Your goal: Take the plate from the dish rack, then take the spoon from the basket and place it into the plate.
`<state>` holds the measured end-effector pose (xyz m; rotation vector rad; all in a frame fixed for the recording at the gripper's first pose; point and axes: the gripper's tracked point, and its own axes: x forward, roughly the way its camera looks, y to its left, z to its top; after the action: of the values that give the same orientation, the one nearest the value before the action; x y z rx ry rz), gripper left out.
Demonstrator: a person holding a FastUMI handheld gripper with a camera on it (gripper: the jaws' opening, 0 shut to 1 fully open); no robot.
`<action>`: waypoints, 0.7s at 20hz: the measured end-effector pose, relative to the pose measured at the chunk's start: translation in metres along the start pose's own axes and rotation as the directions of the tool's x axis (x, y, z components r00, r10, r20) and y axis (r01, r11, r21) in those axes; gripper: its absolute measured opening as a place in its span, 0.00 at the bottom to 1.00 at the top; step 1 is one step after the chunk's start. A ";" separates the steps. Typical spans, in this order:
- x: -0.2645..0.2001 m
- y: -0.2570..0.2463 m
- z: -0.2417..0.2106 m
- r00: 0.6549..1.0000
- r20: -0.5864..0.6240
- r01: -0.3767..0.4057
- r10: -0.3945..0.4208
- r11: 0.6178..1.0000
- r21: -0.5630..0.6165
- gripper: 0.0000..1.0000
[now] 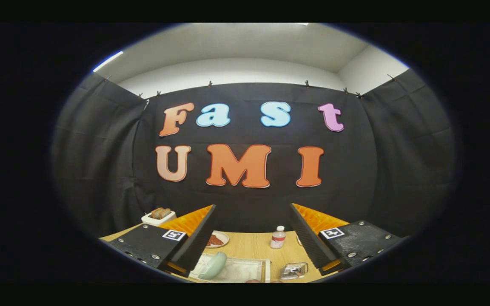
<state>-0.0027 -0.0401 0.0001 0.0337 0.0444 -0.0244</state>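
Hovering above the wooden surface (253, 248) with jaws (251, 238) spread wide, gripping nothing. Between the fingers, down near their bases: a pale green plate (213, 265) standing on edge in a white dish rack (238, 270). Just right of the rack, a small clear basket (294, 270), contents too small to tell. Farther ahead: a small white bottle (277, 237), a dish of reddish food (217, 240), and a white toaster (158, 216) with bread beyond the left finger.
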 end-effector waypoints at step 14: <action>0.023 0.031 -0.092 0.909 -0.355 -0.199 0.219 0.976 0.092 0.99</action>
<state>0.0174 -0.0065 -0.0913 0.0965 0.4119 0.1967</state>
